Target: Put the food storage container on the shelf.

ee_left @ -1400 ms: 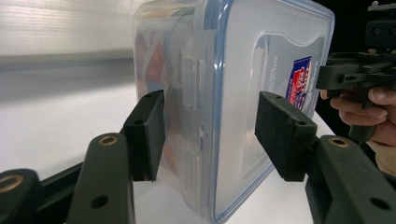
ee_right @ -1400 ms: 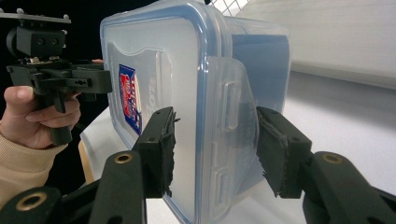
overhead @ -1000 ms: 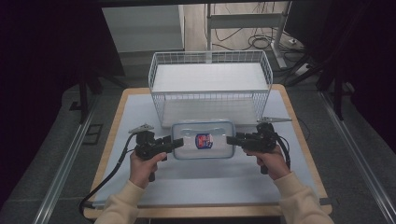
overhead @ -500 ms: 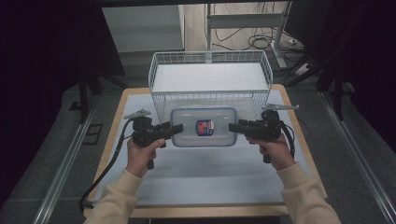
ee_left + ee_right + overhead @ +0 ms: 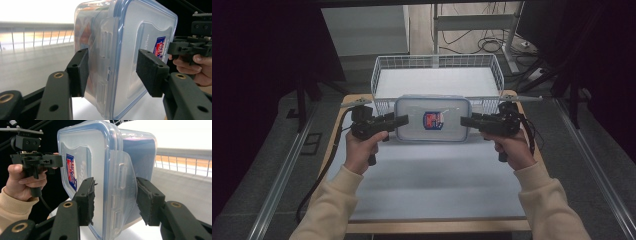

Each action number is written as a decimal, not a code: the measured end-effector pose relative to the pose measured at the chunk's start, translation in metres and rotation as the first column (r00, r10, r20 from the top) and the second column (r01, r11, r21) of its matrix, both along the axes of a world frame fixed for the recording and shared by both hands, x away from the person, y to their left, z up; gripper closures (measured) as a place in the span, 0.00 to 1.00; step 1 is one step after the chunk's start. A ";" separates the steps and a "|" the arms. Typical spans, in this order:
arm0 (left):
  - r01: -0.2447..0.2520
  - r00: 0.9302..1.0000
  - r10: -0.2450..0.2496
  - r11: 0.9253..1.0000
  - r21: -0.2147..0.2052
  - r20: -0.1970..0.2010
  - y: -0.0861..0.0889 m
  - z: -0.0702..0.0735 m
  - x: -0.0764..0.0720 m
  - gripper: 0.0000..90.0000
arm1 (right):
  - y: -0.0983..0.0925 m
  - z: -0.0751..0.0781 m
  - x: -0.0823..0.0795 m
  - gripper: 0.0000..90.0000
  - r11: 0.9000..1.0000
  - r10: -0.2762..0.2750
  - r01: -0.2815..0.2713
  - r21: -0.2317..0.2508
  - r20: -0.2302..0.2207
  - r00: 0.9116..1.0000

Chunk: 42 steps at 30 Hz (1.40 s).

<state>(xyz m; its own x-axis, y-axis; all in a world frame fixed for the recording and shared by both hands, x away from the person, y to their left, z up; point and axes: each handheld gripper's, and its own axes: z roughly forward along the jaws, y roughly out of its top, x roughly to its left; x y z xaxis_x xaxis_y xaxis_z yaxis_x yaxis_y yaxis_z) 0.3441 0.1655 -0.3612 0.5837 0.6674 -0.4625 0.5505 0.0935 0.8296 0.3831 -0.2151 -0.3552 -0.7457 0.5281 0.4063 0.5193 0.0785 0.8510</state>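
A clear plastic container [image 5: 432, 120] with a blue-rimmed lid and a red-and-blue label hangs above the table, lid up, just in front of the wire basket [image 5: 437, 62]. My left gripper [image 5: 402, 120] is shut on its left end and my right gripper [image 5: 464, 121] on its right end. In the left gripper view the pads [image 5: 78, 72] clamp the container [image 5: 125, 50] across its side latch, with the right gripper [image 5: 185, 46] beyond. In the right gripper view the jaws pinch the container [image 5: 100, 165] over its latch flap, and the left gripper [image 5: 37, 160] holds the far end.
The white wire basket stands at the back of the table on a white mat [image 5: 432, 175]. Its front rim sits right behind the container. The table's wooden edge [image 5: 437, 227] runs along the front. Cables trail off the left side.
Both grippers have risen and moved away from the person with the container, lifting it from the mat to the basket's front rim.
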 end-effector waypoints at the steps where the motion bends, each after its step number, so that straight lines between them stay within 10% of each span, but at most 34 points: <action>1: 0.002 1.000 -0.002 1.000 -0.006 0.007 0.000 0.008 0.003 0.50 | -0.001 0.008 0.002 0.58 1.000 0.001 -0.001 0.000 0.006 1.000; 21: 0.022 0.998 -0.020 0.999 -0.028 0.060 -0.004 0.070 0.068 0.51 | -0.004 0.081 0.056 0.57 0.999 -0.022 0.024 -0.040 0.059 0.998; 42: -0.007 0.998 0.005 1.000 -0.029 -0.066 -0.007 0.046 0.122 0.50 | -0.003 0.059 0.117 0.55 0.997 -0.045 0.040 -0.062 -0.084 0.995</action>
<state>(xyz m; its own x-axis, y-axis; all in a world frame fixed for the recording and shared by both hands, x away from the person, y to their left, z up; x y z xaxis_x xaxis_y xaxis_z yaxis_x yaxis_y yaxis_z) 0.4665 0.1589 -0.3152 0.5477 0.6563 -0.5189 0.6030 0.1204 0.7886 0.5005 -0.2178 -0.2958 -0.6858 0.5842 0.4340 0.5939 0.1046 0.7977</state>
